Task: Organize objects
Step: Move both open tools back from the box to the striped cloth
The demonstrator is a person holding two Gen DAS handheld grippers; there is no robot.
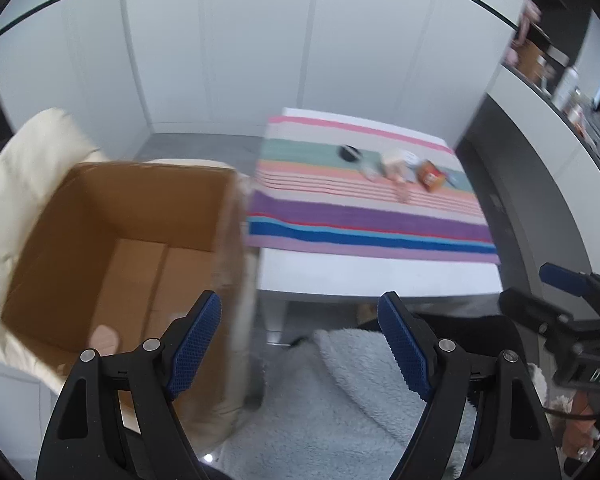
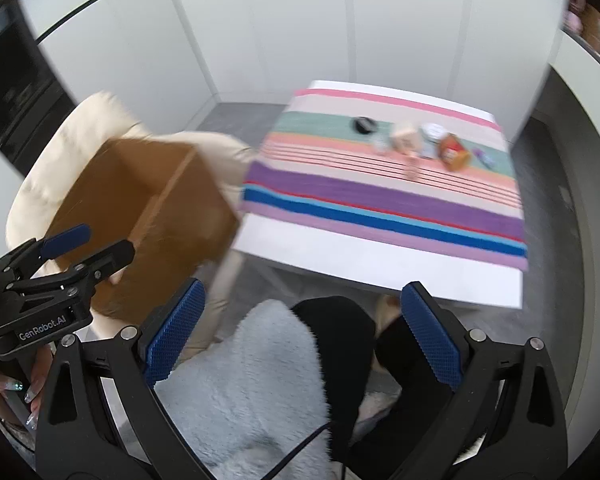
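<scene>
The left gripper (image 1: pixel 300 312) is held with its two blue-padded fingers (image 1: pixel 198 338) spread wide apart, and nothing is between them. The right gripper (image 2: pixel 300 300) is also spread wide, with nothing between its fingers (image 2: pixel 430 338). A hand (image 2: pixel 10 390) with long decorated nails holds the left gripper's handle at the lower left of the right wrist view.

Both wrist views look down and forward from near the lap, sharing the striped cloth (image 1: pixel 364 216) and cardboard box (image 2: pixel 148 216).
</scene>
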